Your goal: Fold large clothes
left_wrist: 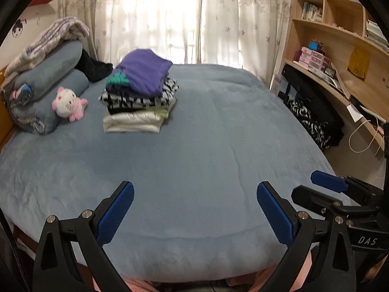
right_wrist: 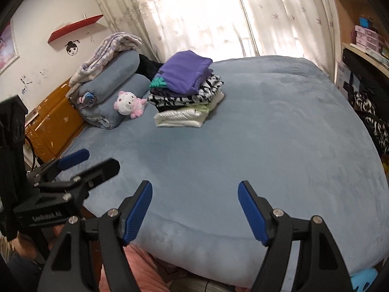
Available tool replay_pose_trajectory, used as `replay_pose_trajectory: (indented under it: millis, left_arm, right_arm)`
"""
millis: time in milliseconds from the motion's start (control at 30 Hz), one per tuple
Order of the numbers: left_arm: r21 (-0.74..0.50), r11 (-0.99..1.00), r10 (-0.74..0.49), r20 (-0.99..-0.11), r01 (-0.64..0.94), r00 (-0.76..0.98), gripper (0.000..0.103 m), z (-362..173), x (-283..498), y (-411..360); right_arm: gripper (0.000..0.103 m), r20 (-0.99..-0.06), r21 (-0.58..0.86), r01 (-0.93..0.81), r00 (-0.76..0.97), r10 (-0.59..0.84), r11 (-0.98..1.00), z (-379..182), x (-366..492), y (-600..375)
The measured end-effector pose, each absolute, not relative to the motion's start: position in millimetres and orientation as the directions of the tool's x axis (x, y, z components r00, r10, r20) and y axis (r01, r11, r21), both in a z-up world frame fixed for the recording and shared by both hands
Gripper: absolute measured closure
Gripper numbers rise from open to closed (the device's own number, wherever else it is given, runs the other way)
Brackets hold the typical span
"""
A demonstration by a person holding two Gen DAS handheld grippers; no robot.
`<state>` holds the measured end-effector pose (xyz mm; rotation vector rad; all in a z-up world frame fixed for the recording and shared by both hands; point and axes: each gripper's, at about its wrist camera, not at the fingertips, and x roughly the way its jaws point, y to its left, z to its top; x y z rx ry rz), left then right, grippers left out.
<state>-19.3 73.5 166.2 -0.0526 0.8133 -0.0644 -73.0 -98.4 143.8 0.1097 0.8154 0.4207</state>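
1. While both grippers hang with nothing held, the left gripper (left_wrist: 194,194) and right gripper (right_wrist: 194,194) each have jaws spread wide over the bed's (left_wrist: 218,133) near edge.
2. Ahead and to the left of both, well apart, sits the folded clothes stack (left_wrist: 139,95), purple garment (right_wrist: 187,70) topmost.
3. No unfolded garment lies within reach; the left gripper looks nearer the stack.

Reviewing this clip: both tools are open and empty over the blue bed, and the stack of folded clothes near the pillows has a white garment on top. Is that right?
Not quite. The top garment of the folded stack is purple; the white one lies at the bottom, as both wrist views show. The rest holds: the left tool and right tool are open and empty over the blue bed.
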Motion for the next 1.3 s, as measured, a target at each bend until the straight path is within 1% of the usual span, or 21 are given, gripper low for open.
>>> replay_pose_trajectory:
  millis: [133,300,533,633,833,1033,1300]
  left_arm:
    - [-0.073,0.997,-0.052,-0.724,-0.001,0.688,0.003,144.3,-26.4,70.7]
    - [-0.073,0.996,-0.022,-0.716,-0.044,0.698,0.003,124.2,-24.7,71.6]
    - [-0.048,0.997,0.002,-0.738,-0.055,0.675,0.003,97.9,-11.0,69.6]
    - [-0.037,0.997,0.017,-0.742,-0.065,0.671,0.003,90.4,-5.4,69.4]
    - [-0.057,0.995,0.006,-0.758,-0.075,0.652,0.003,78.3,2.3,72.7]
    - [-0.039,0.995,0.03,-0.757,-0.092,0.652,0.003,70.3,2.9,73.1]
    - [-0.072,0.992,0.009,-0.779,-0.103,0.627,0.003,59.2,5.5,80.3]
  right_arm:
    - [0.029,-0.679,0.23,-0.309,0.628,0.379,0.923,129.0,-79.1,-99.2]
    - [0.029,-0.681,0.233,-0.274,0.639,0.358,0.933,106.3,-79.1,-101.2]
    - [0.029,-0.675,0.23,-0.23,0.662,0.325,0.946,81.8,-68.4,-101.7]
    - [0.029,-0.679,0.225,-0.221,0.663,0.315,0.949,74.6,-64.4,-102.1]
    - [0.029,-0.689,0.217,-0.21,0.659,0.302,0.953,64.9,-59.5,-103.8]
    - [0.029,-0.692,0.219,-0.208,0.656,0.302,0.953,57.8,-56.4,-103.8]
    - [0.029,-0.702,0.217,-0.211,0.645,0.302,0.953,49.6,-51.7,-102.2]
